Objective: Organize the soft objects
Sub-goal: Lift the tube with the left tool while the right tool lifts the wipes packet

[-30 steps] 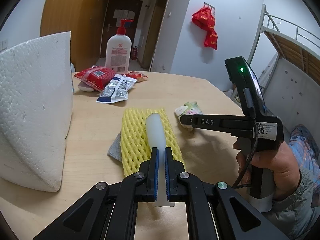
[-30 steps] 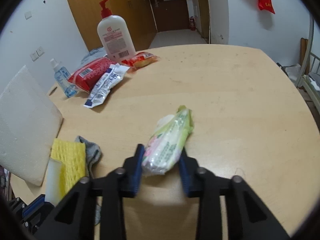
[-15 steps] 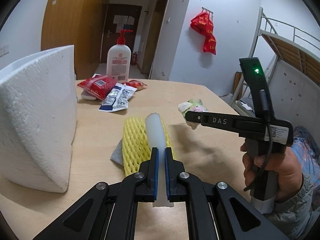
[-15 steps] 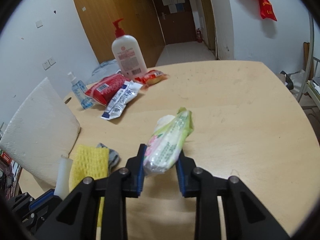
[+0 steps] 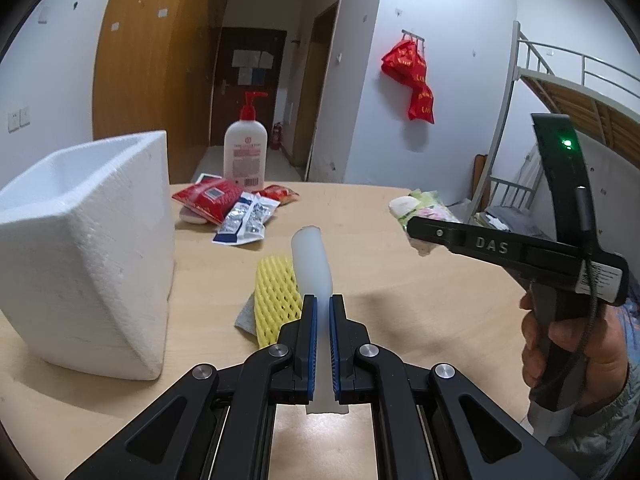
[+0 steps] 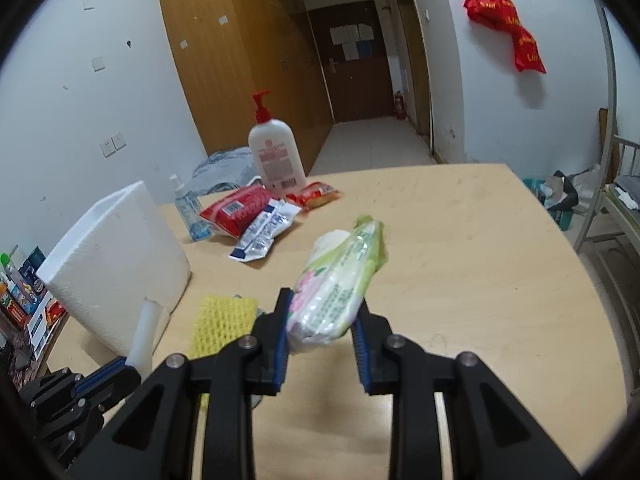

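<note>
My left gripper [image 5: 323, 308] is shut on a white foam strip [image 5: 312, 260] that sticks up and forward above the table. Below it lie a yellow foam net [image 5: 276, 292] and a grey cloth [image 5: 246, 316]. My right gripper [image 6: 322, 316] is shut on a green and pink tissue pack [image 6: 340, 280], lifted off the wooden table [image 6: 460, 240]. In the left wrist view the right gripper [image 5: 416, 232] hangs at the right, held by a hand [image 5: 572, 344], with the tissue pack [image 5: 420, 206] at its tip. A white foam box [image 5: 88, 248] stands at the left.
At the table's far side stand a lotion pump bottle [image 5: 245, 156], red snack packets [image 5: 208, 196], a silver-blue sachet pack [image 5: 248, 220] and a small sanitizer bottle [image 6: 188, 210]. A bunk bed frame [image 5: 560, 92] is at the right. The foam box [image 6: 116, 264] stands near the table's left edge.
Both grippers have risen with their loads. The tissue pack has left the table. The foam strip stands higher over the yellow net, and the foam box's open top has come into sight.
</note>
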### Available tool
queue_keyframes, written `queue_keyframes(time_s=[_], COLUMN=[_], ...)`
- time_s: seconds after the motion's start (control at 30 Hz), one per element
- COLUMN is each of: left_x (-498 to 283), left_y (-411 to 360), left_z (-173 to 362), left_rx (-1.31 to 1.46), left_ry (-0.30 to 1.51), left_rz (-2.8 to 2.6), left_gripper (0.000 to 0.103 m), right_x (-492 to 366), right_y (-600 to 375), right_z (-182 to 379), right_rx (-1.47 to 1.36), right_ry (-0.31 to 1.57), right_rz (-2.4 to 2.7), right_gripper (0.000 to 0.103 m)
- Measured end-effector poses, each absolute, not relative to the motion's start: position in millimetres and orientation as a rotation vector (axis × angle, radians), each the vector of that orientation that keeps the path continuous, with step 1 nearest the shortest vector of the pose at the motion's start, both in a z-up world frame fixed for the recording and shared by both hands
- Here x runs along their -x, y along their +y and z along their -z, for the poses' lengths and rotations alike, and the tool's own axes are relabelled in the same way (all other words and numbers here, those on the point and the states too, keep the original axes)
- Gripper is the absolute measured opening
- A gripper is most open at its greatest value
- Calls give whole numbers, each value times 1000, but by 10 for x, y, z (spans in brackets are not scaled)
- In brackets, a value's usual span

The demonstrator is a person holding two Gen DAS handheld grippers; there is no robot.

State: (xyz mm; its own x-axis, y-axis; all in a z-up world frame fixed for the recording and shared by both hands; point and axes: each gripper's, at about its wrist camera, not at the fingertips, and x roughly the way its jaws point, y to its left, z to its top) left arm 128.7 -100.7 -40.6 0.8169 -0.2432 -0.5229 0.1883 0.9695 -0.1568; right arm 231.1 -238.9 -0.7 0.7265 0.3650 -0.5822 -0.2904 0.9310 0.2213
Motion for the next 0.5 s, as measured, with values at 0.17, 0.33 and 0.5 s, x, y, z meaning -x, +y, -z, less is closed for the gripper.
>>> queue_keyframes(time_s=[0.17, 0.33, 0.5], left_x=[-1169, -1037, -892], left_y=[-1026, -1045, -1049], left_z=[306, 204, 119], left_rx=[86, 73, 63], left_ry=[536, 512, 482], left_rz=[225, 221, 213], left_gripper=[6, 6, 6], right_x=[-2108, -1888, -1644], right_y=[-2411, -2427, -2441], right_z=[-123, -247, -337], right_rx=[-114, -108, -104], right_ry=[621, 572, 525], right_rz=[-366, -366, -371], right_gripper=[31, 31, 31])
